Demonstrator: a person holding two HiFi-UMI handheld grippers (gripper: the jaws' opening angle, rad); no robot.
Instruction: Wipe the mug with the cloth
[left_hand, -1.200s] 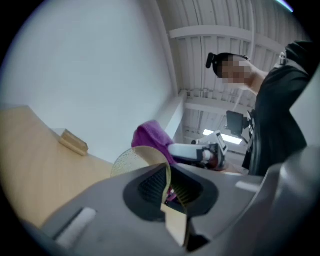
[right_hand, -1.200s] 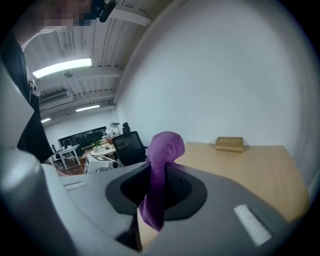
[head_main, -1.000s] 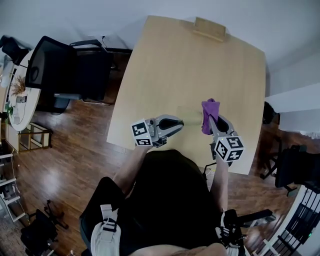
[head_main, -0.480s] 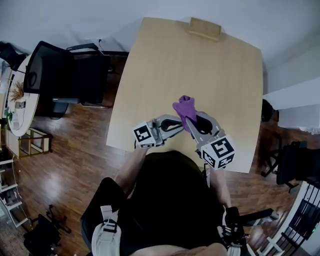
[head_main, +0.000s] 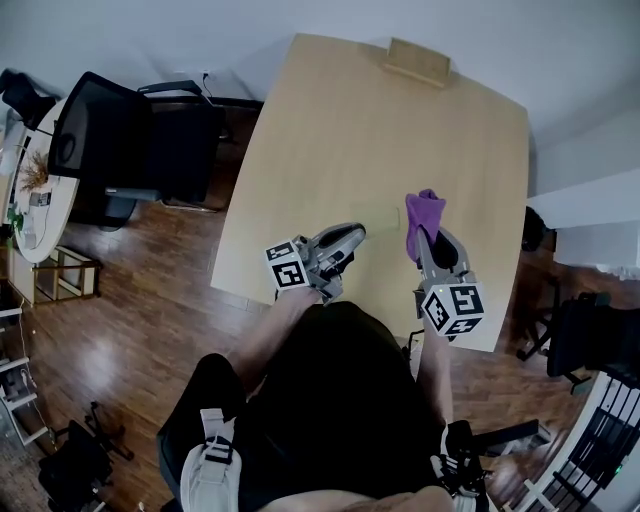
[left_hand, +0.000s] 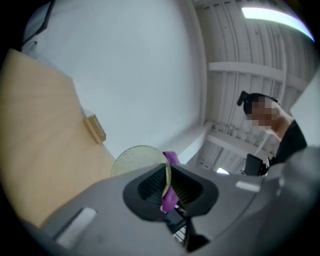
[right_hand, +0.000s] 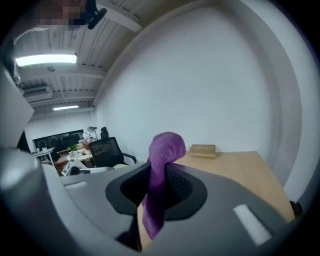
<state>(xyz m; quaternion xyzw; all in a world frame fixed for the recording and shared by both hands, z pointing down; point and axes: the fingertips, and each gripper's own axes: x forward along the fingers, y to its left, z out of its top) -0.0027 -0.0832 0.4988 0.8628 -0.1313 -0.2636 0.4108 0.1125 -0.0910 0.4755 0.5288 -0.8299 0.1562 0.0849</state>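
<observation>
My left gripper (head_main: 352, 236) is shut on the rim of a pale yellow-green see-through mug (left_hand: 136, 161), held up off the wooden table (head_main: 330, 140) near its front edge. In the head view the mug (head_main: 376, 217) shows only faintly past the jaws. In the left gripper view the thin rim runs between that gripper's (left_hand: 167, 187) two pads. My right gripper (head_main: 426, 238) is shut on a purple cloth (head_main: 423, 213), which sticks up out of its jaws (right_hand: 165, 150) and hangs below them. The cloth is a short way right of the mug and apart from it.
A small wooden block (head_main: 418, 58) lies at the table's far edge. A black office chair (head_main: 130, 140) stands left of the table on the wooden floor. A white round table (head_main: 30, 190) with clutter sits at the far left.
Half a second ago the right gripper held the cloth at the mug beside the left gripper; it has since swung back to the right. The left gripper has rolled with the mug.
</observation>
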